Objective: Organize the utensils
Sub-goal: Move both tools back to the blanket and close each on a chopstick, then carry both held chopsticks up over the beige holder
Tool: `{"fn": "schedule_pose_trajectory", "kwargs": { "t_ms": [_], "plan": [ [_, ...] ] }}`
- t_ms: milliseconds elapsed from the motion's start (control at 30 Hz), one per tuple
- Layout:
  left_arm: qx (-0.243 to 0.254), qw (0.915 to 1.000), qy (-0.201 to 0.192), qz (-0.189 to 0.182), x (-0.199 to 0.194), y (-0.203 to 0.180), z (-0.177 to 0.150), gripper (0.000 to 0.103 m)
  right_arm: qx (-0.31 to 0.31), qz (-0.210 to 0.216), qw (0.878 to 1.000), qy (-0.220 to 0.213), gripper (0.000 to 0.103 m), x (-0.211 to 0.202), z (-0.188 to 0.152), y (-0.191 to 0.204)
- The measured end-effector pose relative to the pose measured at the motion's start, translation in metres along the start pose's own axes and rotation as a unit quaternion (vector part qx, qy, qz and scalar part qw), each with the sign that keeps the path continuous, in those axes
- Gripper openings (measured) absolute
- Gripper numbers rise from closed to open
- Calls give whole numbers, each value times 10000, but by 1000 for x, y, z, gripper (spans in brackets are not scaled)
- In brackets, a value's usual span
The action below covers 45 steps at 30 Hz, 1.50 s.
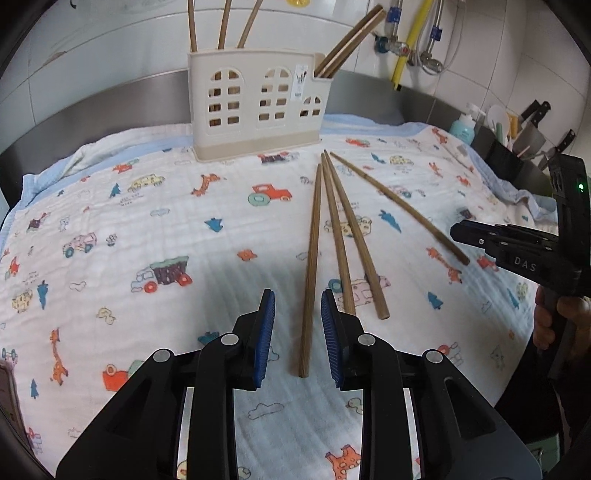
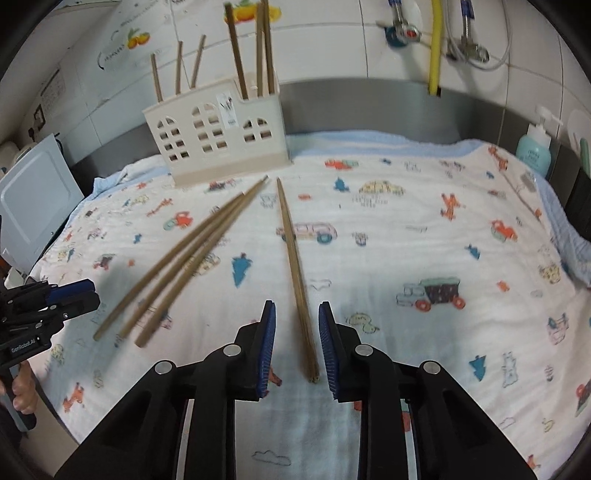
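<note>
Left gripper [image 1: 297, 306]: jaws wide, nothing clamped. Leftmost chopstick [image 1: 311, 266] runs up the gap between the blue pads [image 1: 266, 332], near end at 6 o'clock between them, touching neither pad as far as I can tell. Tip points to 12.

Two more chopsticks [image 1: 345, 236] lie just right of it, fanned, tips converging near the first one's tip toward 12. The right pad hides the near end of one.

Right gripper [image 2: 297, 310]: also wide, empty. The fourth chopstick [image 2: 295, 269] lies in its gap, near end at 6 between the pads, shaft running to 12. In the left wrist view that same stick [image 1: 399, 206] sits at 2 o'clock, apart from the three, with the right gripper's black body [image 1: 517, 254] just beyond its end at 3.

All four rest on the cartoon-print cloth [image 1: 147, 229].

Farther, at 12: the cream utensil holder [image 1: 255, 107] stands upright on the cloth's far edge. Three chopsticks [image 1: 221, 24] stand in its wide left section, several more [image 1: 351, 38] lean right out of the small right compartment.

Behind it: steel backsplash [image 1: 110, 103], white tiled wall, yellow pipe [image 1: 413, 37]. At 2, a teal pump bottle [image 1: 463, 127] and knives [image 1: 535, 110].
</note>
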State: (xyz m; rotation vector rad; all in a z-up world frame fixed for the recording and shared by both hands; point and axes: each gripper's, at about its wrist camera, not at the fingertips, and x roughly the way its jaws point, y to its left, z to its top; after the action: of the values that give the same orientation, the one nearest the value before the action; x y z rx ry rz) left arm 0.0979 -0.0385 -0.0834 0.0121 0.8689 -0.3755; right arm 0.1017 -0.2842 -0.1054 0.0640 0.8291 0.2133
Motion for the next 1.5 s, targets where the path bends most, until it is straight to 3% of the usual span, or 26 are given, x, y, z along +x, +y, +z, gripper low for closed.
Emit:
{"fn": "schedule_pose_trajectory", "kwargs": {
  "t_ms": [600,733,967,1267,1500],
  "plan": [
    [165,9997,188,21,30,-7,-2,25,-235,-143,9995,166,11,21,-3,0],
    [284,9994,175,115,34,-10,0,14,-254,-157,9994,162,10,21,-3,0],
    [466,9980,138,394,36,-18,0,10,-381,-298,9987,151,9,23,-3,5],
    [110,9999,5,109,22,-7,8,6,-491,-319,9983,54,7,12,-2,13],
    [-25,9992,-394,-99,-7,-3,21,6,-571,-294,9970,-441,7,-27,13,21]
  ]
}}
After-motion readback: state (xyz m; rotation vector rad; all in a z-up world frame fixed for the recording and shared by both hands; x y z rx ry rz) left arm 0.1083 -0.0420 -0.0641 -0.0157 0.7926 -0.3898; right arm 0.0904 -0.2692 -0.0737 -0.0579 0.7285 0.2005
